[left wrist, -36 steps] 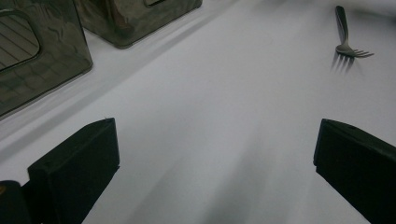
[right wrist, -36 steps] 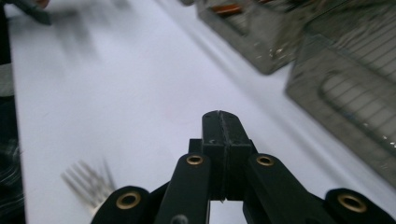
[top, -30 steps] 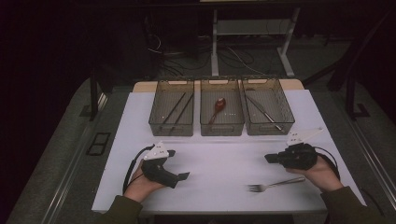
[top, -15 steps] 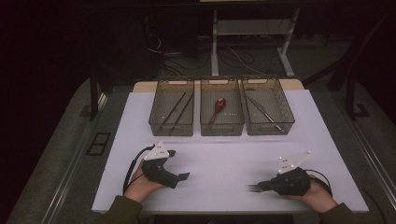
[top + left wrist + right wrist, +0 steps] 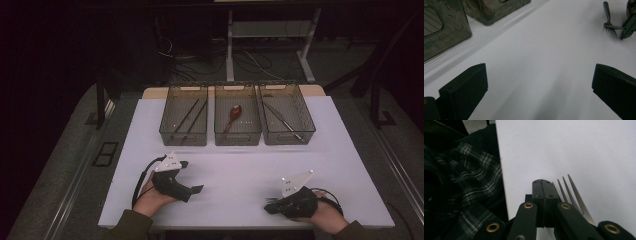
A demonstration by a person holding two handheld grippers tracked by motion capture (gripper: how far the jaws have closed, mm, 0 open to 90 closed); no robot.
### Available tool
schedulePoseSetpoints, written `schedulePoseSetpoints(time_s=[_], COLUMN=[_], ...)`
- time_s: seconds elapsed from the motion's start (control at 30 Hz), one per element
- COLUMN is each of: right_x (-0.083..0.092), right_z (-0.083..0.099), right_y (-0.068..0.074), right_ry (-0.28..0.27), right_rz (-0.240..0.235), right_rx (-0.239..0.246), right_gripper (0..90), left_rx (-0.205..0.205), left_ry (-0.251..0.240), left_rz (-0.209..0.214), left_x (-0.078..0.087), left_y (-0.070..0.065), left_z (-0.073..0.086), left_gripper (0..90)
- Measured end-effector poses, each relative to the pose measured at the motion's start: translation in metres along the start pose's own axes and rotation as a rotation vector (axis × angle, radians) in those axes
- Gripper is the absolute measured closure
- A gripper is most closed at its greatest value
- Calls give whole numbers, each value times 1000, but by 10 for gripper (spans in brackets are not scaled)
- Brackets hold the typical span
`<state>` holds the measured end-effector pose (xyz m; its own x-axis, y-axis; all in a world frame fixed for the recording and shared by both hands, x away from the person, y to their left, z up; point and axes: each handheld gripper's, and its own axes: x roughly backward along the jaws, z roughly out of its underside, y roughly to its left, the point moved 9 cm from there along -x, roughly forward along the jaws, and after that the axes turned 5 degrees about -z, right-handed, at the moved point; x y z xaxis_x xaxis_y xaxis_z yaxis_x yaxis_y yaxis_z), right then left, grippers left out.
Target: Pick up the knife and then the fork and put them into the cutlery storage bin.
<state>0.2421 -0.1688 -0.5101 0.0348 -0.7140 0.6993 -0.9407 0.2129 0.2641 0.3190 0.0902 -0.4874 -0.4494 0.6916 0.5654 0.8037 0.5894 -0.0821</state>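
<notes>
A metal fork [image 5: 571, 192] lies on the white table near its front right edge, tines pointing left in the high view. My right gripper [image 5: 268, 207] rests low over the fork's handle. In the right gripper view its jaws [image 5: 542, 182] are pressed together with nothing between them, and the tines stick out just beside them. The left gripper view shows the fork [image 5: 609, 18] with that gripper's tip [image 5: 628, 26] next to it. My left gripper [image 5: 194, 189] sits at the front left, and its jaws [image 5: 539, 92] stand wide apart over bare table.
Three clear bins stand in a row at the back: the left bin [image 5: 165, 131] with dark sticks, the middle bin [image 5: 238, 137] with a red-brown spoon [image 5: 235, 111], the right bin [image 5: 308, 125] with a metal utensil. A plaid garment [image 5: 461, 182] hangs past the table's front edge.
My right hand has come toward the front edge and down, from behind the fork to lying over its handle. The left hand has stayed put.
</notes>
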Motion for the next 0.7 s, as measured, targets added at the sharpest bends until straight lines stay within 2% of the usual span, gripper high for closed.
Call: schedulePoseSetpoints(time_s=[0.1, 0.23, 0.4, 0.53, 0.7], right_x=[0, 0, 2, 2, -2], right_z=[-3, -11, -18, -18, -16], right_y=[-7, -18, -31, -30, -22], right_ry=[-1, -30, -50, -49, -30], right_rz=[23, 48, 72, 66, 21], right_rx=[7, -17, -13, -11, -2], right_gripper=[890, 890, 890, 890, 890], left_rx=[-1, -2, -4, -1, -3], left_ry=[1, 1, 1, 0, 0], left_rz=[0, 0, 0, 0, 0], left_x=[0, 0, 0, 0, 0], left_y=[0, 0, 0, 0, 0], left_z=[0, 0, 0, 0, 0], left_gripper=[0, 0, 0, 0, 0])
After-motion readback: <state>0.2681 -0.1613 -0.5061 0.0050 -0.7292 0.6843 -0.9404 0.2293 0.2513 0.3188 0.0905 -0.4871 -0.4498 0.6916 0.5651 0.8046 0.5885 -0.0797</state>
